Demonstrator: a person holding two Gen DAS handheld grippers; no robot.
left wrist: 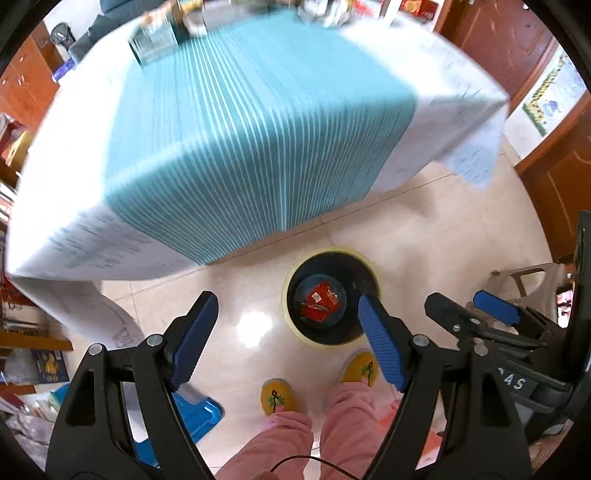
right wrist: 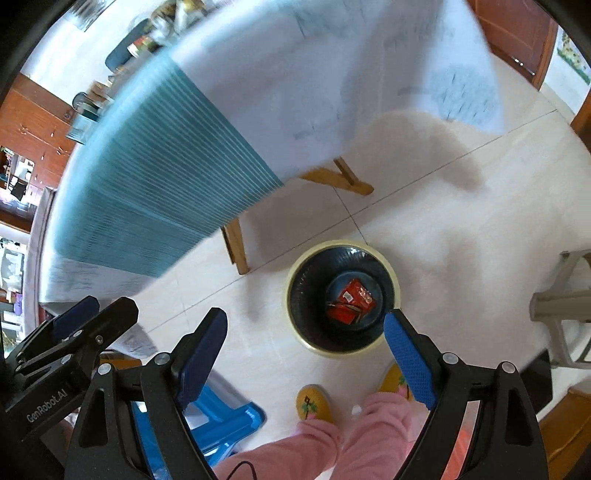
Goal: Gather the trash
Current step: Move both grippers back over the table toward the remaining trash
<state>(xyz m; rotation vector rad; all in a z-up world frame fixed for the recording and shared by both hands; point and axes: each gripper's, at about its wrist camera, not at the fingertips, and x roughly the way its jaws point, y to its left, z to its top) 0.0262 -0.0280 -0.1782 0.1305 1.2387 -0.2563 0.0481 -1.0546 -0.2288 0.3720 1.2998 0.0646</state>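
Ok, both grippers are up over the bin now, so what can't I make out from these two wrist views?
- Items at the table's far edge: motion-blurred in both views, so any trash left there is unidentifiable.
- Red wrapper in the bin: print too small; anything under it is hidden.
- Bin's near rim: covered by the left gripper finger in the left view, by the right gripper finger in the right.
- Blue stool: mostly hidden behind gripper frames.

Table point(left wrist: 236, 122) draped in a white cloth point(right wrist: 369, 74) with a teal striped runner point(left wrist: 258, 140) down its middle; wooden legs point(right wrist: 236, 243) visible beneath. Glossy beige tiled floor point(right wrist: 461, 221). Blue plastic stool point(right wrist: 229, 417) at lower left. Person standing in pink trousers point(left wrist: 351, 417) and yellow slippers point(left wrist: 275, 397).
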